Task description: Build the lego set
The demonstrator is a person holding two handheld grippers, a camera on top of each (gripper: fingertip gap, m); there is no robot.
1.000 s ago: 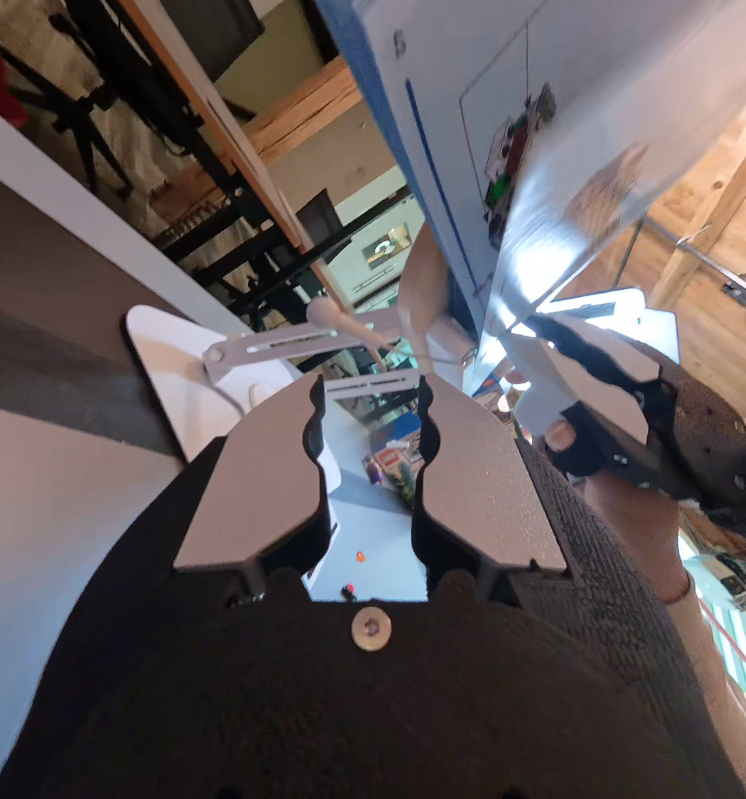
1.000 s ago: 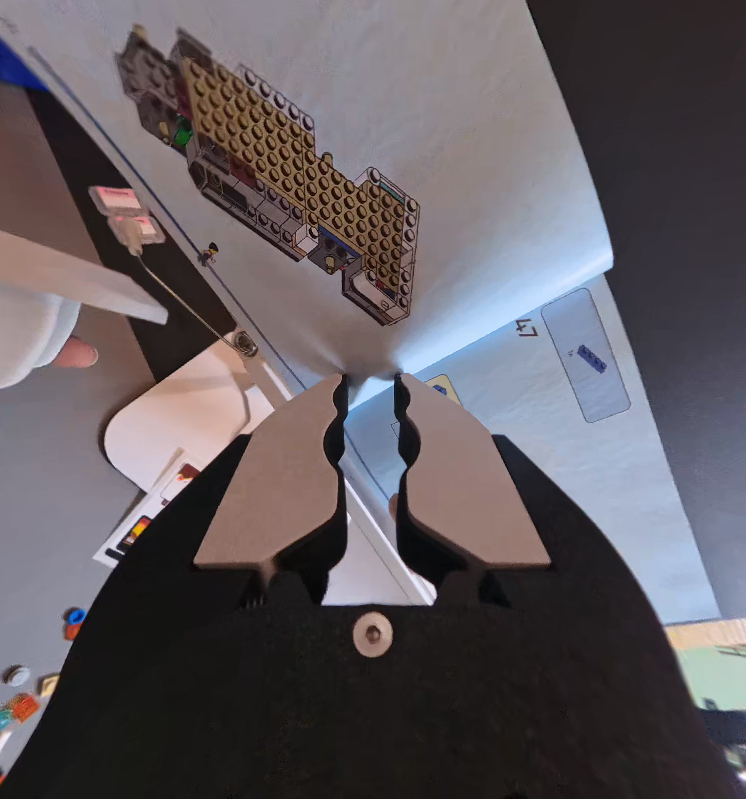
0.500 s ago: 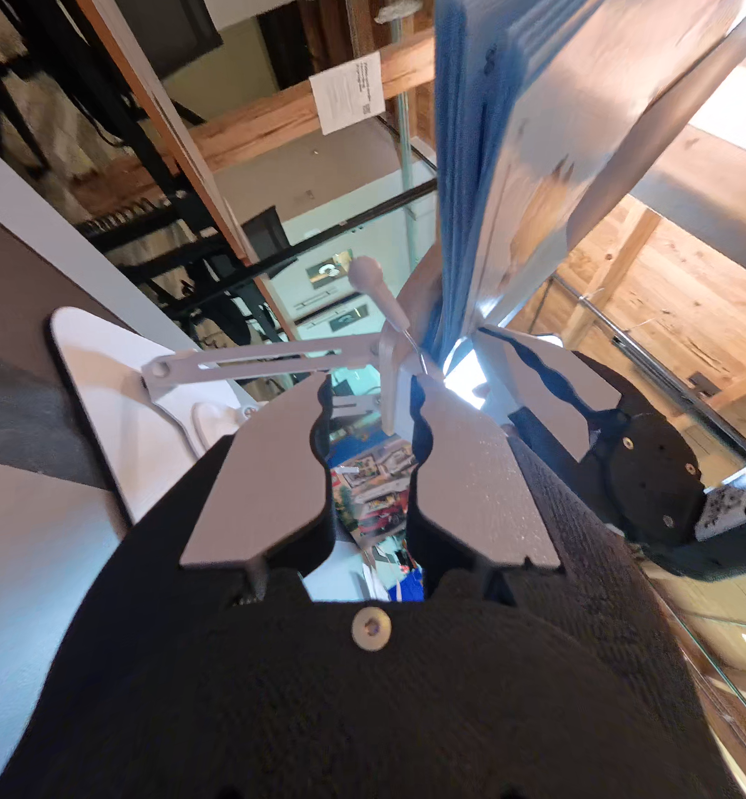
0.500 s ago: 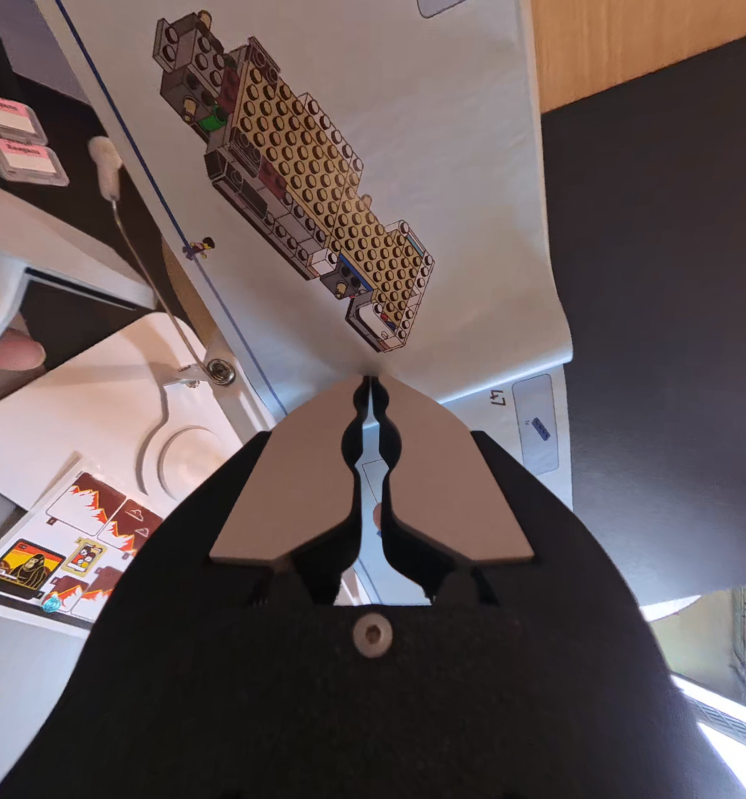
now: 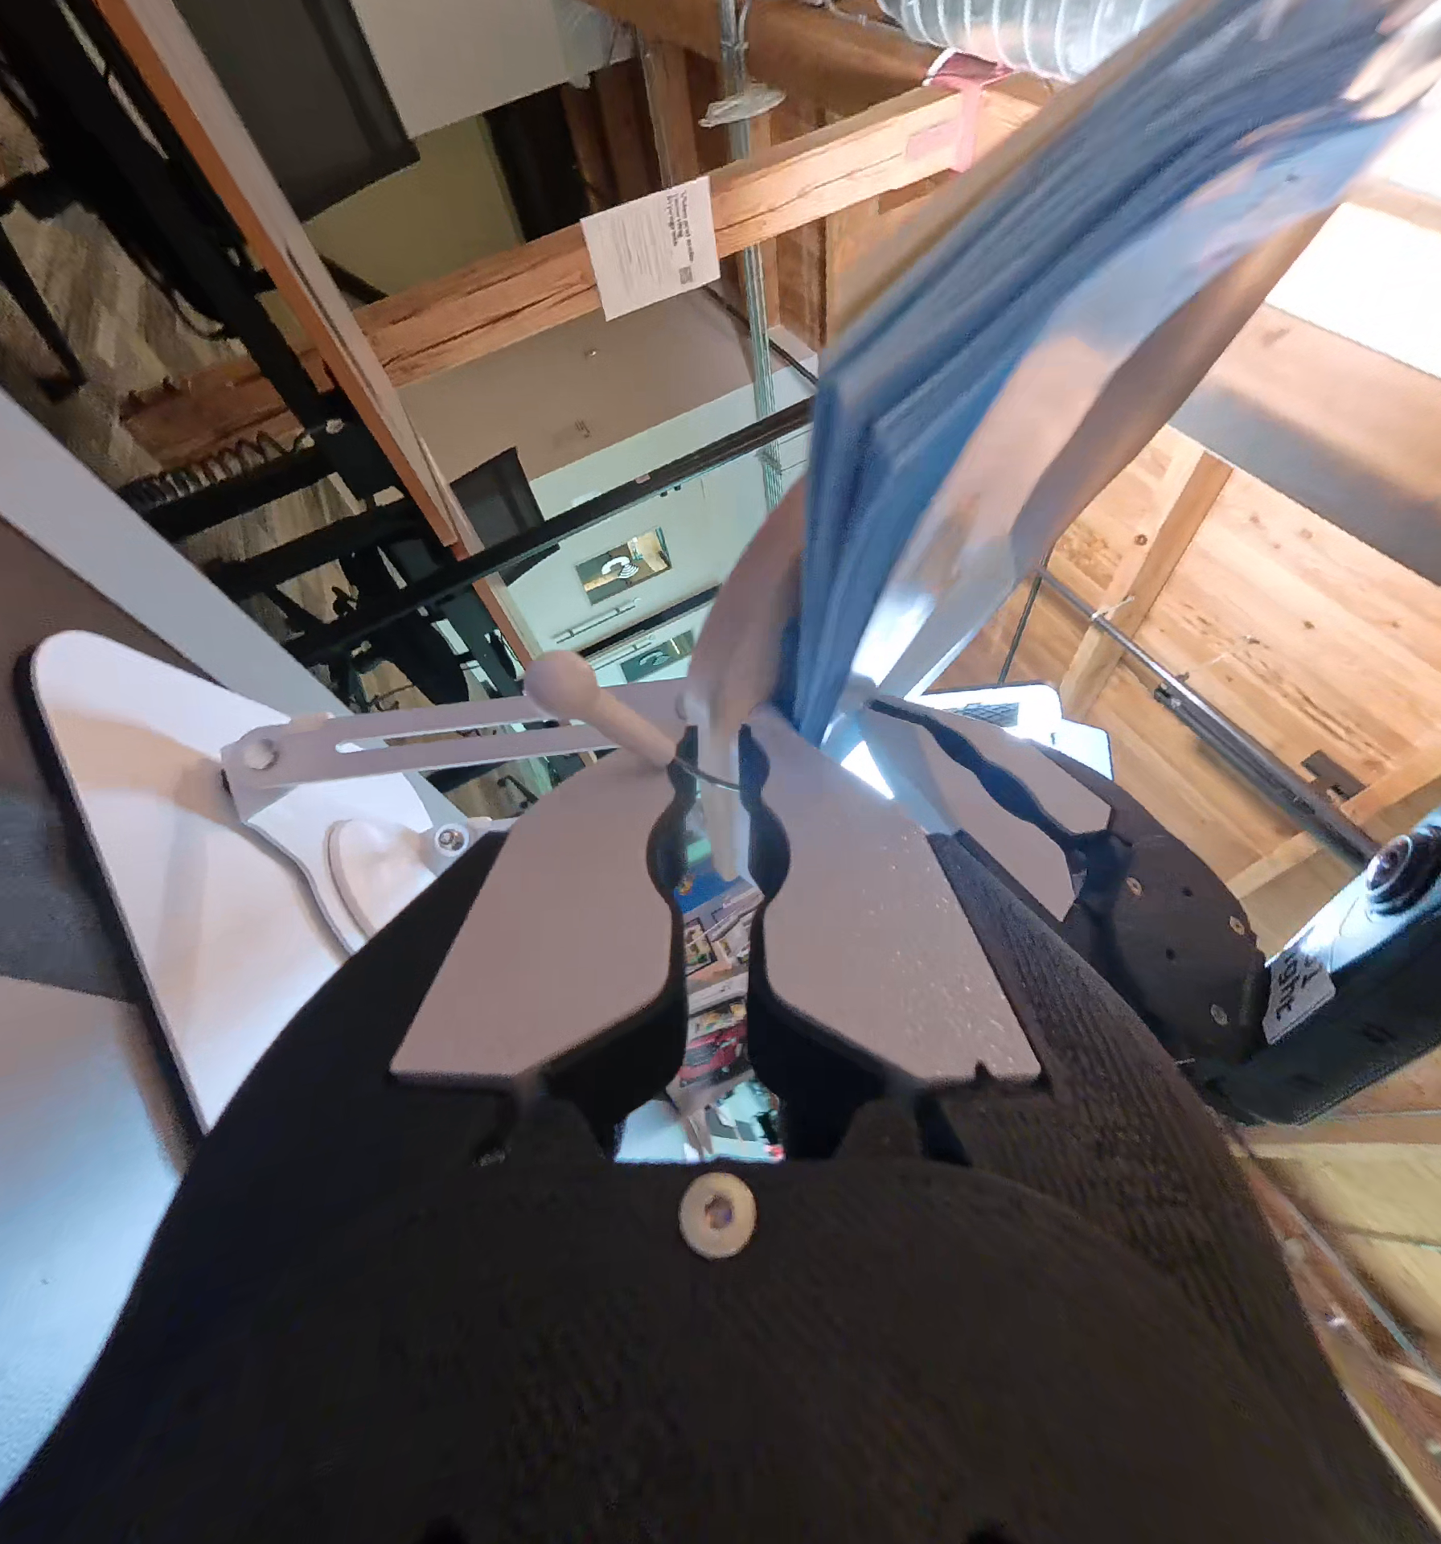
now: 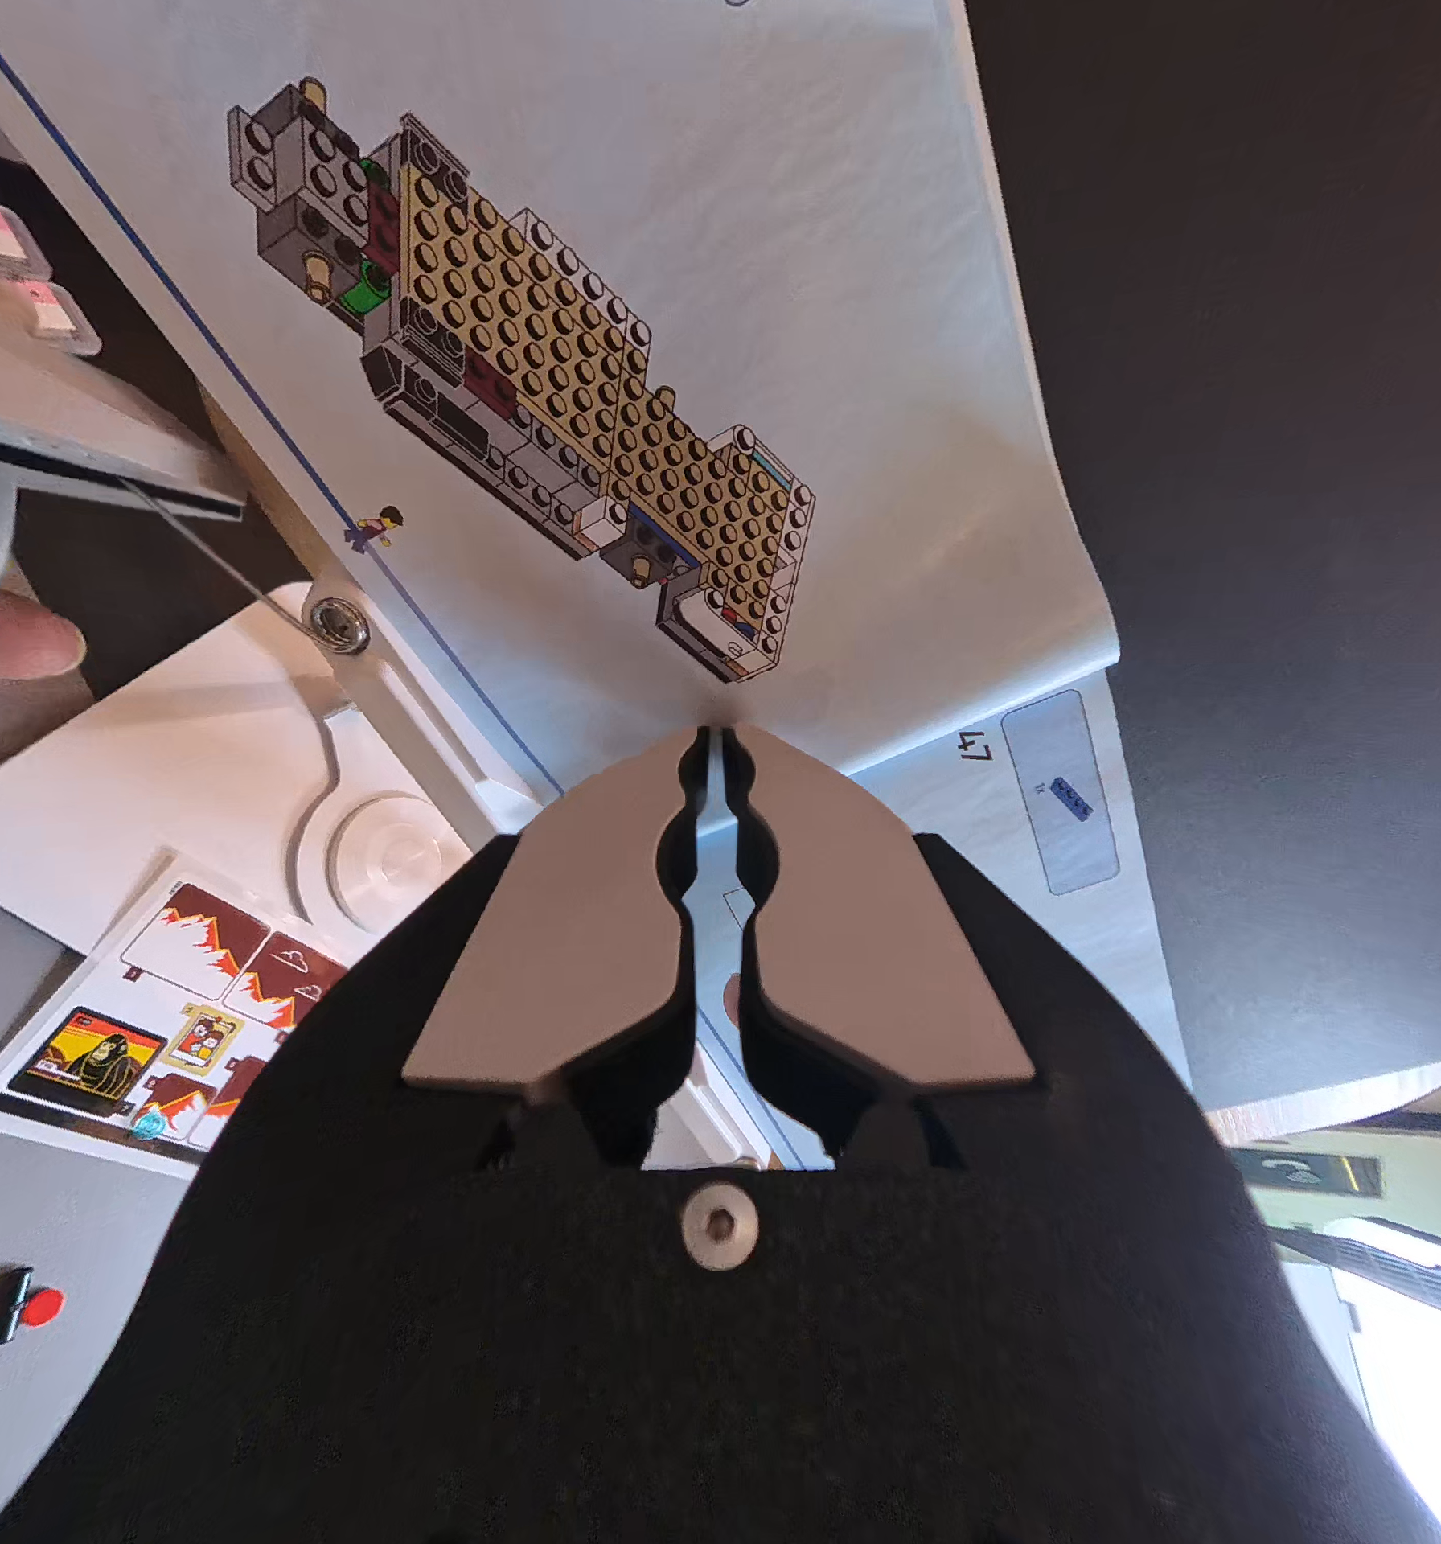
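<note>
White glossy paper page, printed with a brick-model drawing, is pinched at its lower edge by the right gripper. Left gripper clasps the white book stand's flat page-holder arm.

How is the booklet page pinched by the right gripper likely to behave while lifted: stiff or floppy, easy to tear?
Probably floppy: the page bows and curls from where the right gripper pinches its edge. It looks thin and light, so a sideways tug might crease or tear it at the pinch. The glossy sheet could slip, though the fingertips look closed tight on it.
</note>
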